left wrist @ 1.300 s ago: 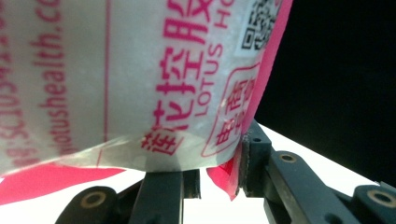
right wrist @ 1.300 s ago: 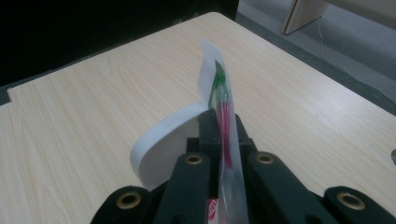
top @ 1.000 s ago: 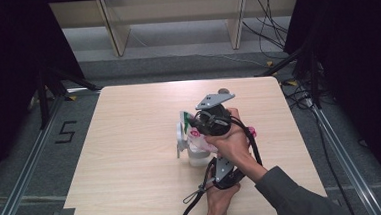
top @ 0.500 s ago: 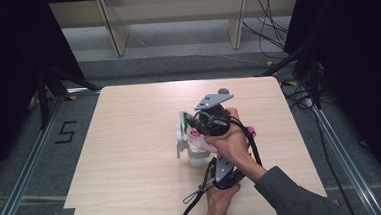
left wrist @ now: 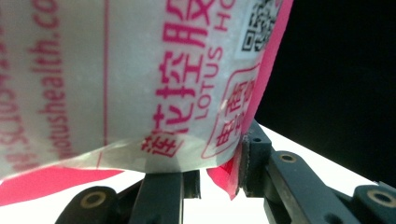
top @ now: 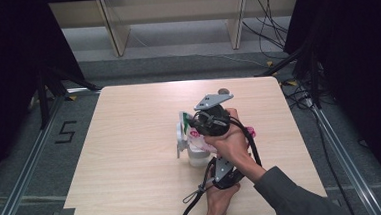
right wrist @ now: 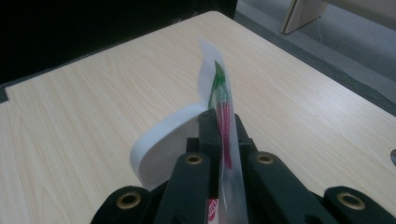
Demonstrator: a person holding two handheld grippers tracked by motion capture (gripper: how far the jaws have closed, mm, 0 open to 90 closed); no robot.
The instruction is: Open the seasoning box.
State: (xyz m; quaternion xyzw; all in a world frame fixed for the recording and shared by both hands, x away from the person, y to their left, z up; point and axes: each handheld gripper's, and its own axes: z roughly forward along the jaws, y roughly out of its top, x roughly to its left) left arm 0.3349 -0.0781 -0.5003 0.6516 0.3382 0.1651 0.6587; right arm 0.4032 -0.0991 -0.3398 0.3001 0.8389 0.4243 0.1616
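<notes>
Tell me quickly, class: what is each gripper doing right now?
Left gripper: closed on the bottom of the pink-printed packet.
Right gripper: shut on the packet's thin edge, above the table.

Table [top: 131,156]: you work on pale wood-grain board, smooth and matt, with fine streaks across the middle of the right gripper view.
Packet [left wrist: 140,70]: thin plastic film, frosted white with pink print, slightly glossy, crinkled along its lower edge in the left gripper view.
Packet edge [right wrist: 224,121]: clear shiny film over green and red print, at the centre of the right gripper view.
White cup [right wrist: 161,144]: smooth matt white plastic.
Left gripper [left wrist: 212,179]: black matt plastic, brass-coloured rivets.
Right gripper [right wrist: 223,140]: the same black matt plastic.
Floor [top: 175,48]: grey, dull, rough-looking.
</notes>
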